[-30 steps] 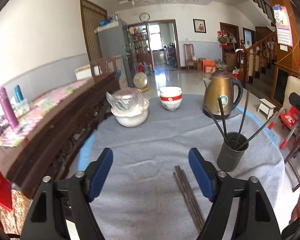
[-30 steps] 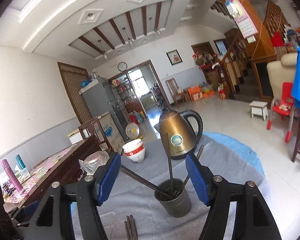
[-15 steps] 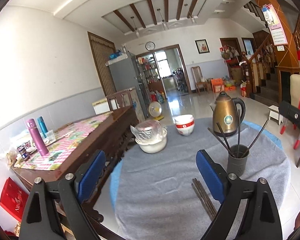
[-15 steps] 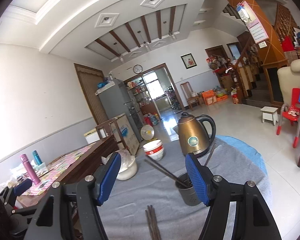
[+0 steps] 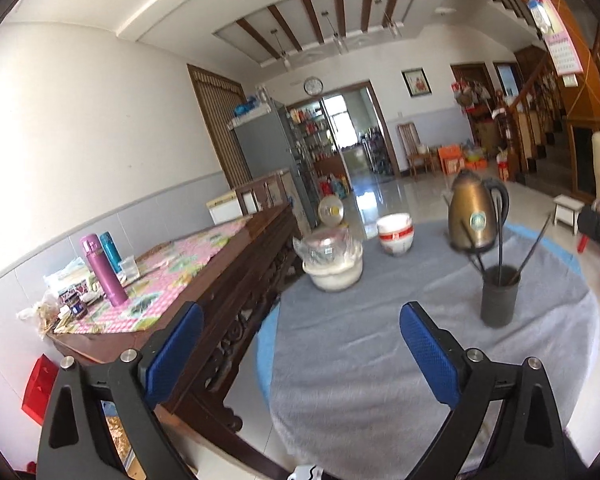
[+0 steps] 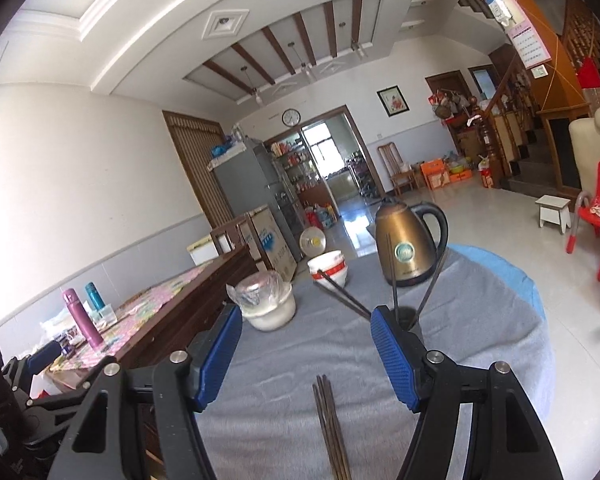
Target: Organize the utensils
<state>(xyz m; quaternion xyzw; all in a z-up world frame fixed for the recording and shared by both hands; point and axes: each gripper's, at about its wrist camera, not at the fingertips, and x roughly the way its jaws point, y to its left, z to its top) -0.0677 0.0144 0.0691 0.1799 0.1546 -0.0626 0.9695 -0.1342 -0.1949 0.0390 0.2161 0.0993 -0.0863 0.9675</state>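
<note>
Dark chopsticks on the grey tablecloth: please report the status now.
Left gripper open, jaws just widened, nothing between. Right gripper open, empty. Loose dark chopsticks lie flat on grey tablecloth; others stand in dark cylindrical holder. Nothing blocking.

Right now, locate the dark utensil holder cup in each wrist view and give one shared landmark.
Left wrist: utensil holder cup stands right of centre on the grey cloth, in full view.
Right wrist: only its rim shows, behind the right blue finger pad.
Shared landmark: the bronze kettle behind it.
</note>
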